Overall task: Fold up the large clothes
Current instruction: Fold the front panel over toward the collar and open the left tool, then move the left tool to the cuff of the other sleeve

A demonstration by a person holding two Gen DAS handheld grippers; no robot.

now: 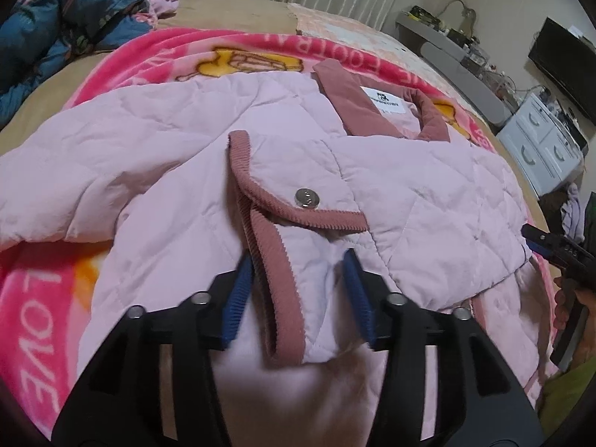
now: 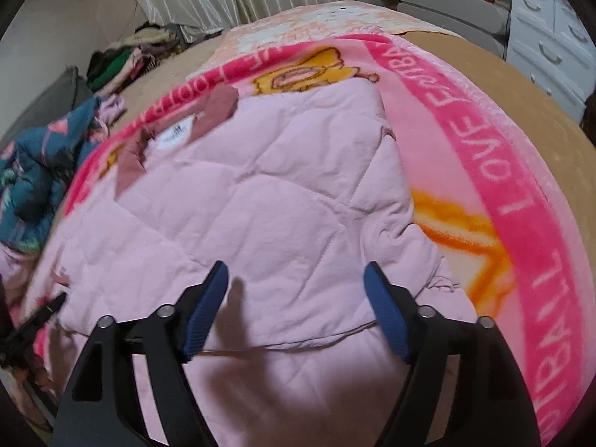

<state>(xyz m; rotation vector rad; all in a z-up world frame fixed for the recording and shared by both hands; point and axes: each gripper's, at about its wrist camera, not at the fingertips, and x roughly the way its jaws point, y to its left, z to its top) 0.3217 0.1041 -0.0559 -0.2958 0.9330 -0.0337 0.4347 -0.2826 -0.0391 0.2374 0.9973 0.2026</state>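
Curtains and a grey unit closed off the far side of the room, and the bed (image 1: 238,11) carried a pink printed blanket (image 1: 33,320) with the pink quilted jacket (image 1: 156,141) spread on it, collar (image 1: 372,93) toward the far edge of the bed.

From the left wrist view, my left gripper (image 1: 298,290) sat low over the near part of the jacket with its blue fingers (image 1: 238,298) spread either side of a sleeve cuff (image 1: 275,260) trimmed in dusty-rose ribbing. Whether the pads actually pressed the cloth I could not tell, so I judged the cuff straddled rather than pinched. A metal snap (image 1: 307,198) showed just beyond it on a flap. My right gripper (image 1: 536,240) appeared at the right rim, near the jacket's side edge.

From the right wrist view, that gripper (image 2: 296,305) hovered over the quilted body (image 2: 260,205) with its fingers (image 2: 387,313) wide apart and nothing between them; a hem line ran just below them. A heap of other clothes (image 2: 33,171) lay toward the far left corner of the bed.

I judged the step to be folding the sleeve in across the body. To do it well I would close on the ribbed cuff alone, not the layer beneath, lift only slightly, and have the right fingers pin the body flat so the padding did not drag.
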